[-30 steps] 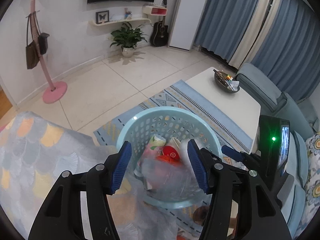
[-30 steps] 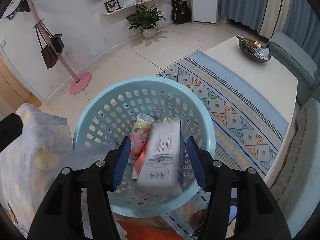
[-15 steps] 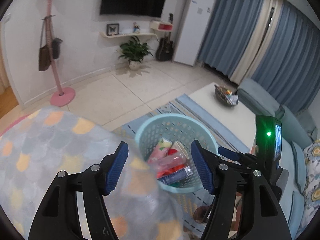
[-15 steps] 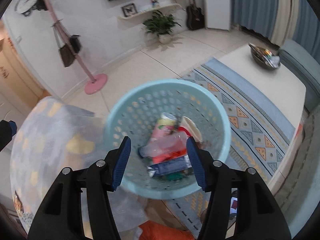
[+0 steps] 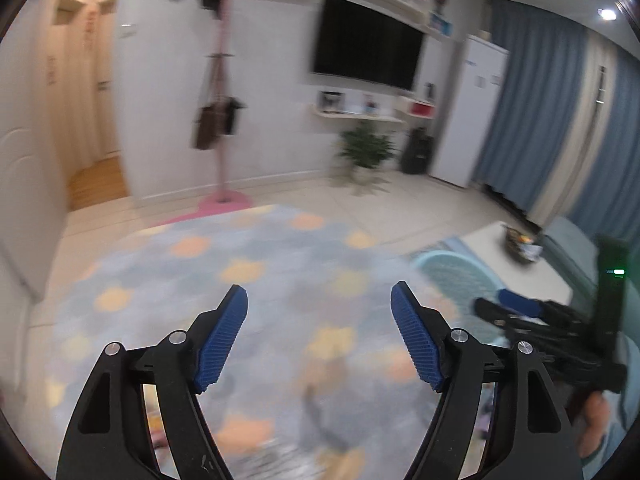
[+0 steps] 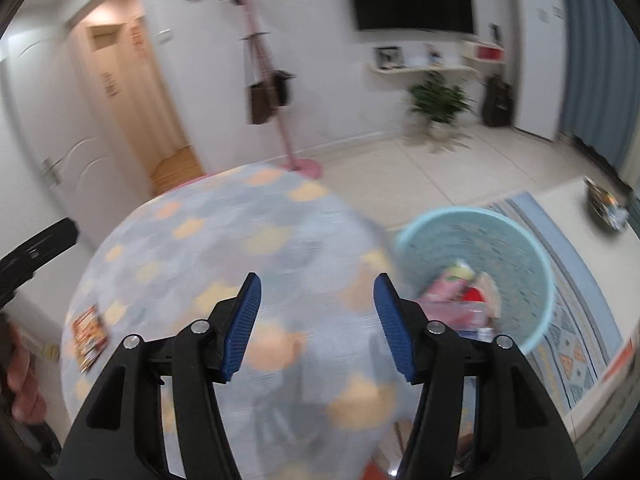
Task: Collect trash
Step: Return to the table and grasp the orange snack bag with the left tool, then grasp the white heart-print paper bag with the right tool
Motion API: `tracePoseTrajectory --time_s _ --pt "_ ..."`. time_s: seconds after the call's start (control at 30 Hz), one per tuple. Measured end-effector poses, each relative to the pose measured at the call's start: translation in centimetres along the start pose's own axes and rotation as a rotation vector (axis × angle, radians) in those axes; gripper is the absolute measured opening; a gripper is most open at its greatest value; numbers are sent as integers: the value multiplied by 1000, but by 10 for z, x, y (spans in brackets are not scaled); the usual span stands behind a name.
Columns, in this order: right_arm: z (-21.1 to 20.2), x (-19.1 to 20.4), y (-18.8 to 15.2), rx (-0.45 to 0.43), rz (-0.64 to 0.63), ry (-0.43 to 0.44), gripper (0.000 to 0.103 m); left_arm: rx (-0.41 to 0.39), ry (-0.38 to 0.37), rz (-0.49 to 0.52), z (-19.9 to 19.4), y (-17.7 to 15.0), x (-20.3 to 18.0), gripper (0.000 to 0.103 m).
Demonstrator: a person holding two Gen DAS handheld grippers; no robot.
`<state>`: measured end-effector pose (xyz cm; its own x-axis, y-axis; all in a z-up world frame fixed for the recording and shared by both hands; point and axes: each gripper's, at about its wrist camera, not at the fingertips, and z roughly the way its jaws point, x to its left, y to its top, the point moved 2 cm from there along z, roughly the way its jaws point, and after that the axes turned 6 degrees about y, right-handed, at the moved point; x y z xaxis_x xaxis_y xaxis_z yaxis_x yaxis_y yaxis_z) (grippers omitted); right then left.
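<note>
A light blue perforated basket stands on the floor right of the round table; it holds a pink carton, a clear bottle and other trash. It also shows in the left wrist view, blurred. A red-orange snack packet lies on the table's left edge. My left gripper is open and empty over the table. My right gripper is open and empty above the table's right side, left of the basket. The right gripper also shows in the left wrist view.
The round table has a grey cloth with orange patches. A patterned rug and a white coffee table with a dark bowl lie to the right. A pink coat stand and a potted plant stand by the wall.
Both grippers have swung up and left, away from the basket and over the table. The white carton held by the right gripper a second ago now lies in the basket.
</note>
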<state>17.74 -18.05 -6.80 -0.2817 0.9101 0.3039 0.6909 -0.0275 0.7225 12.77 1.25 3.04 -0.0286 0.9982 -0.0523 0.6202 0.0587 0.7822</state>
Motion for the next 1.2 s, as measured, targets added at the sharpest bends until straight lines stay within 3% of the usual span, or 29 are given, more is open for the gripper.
tracePoseTrajectory --time_s 0.23,0.37,0.57,0.7,0.9,1.0,1.1,1.17,1.2 --pt "3 88 -33 27 -156 118 64 34 140 -128 -26 -39 94 74" --pt "10 127 -63 66 -187 186 66 95 205 -220 -29 -72 135 75" --pt "27 175 -107 134 -200 232 66 205 223 -355 -18 -127 179 73" --pt "38 189 -129 159 -205 182 66 229 194 -415 -11 -141 185 69" --pt "52 201 -144 188 -226 149 66 231 182 -395 1 -145 175 54" --pt "58 205 -150 204 -238 139 67 248 181 -376 12 -144 169 39" --pt "61 207 -152 203 -245 119 67 241 223 -329 14 -145 164 30" --pt "63 209 -152 205 -250 108 67 239 243 -320 14 -145 164 16" --pt "64 209 -152 206 -251 104 67 238 249 -316 13 -145 165 13"
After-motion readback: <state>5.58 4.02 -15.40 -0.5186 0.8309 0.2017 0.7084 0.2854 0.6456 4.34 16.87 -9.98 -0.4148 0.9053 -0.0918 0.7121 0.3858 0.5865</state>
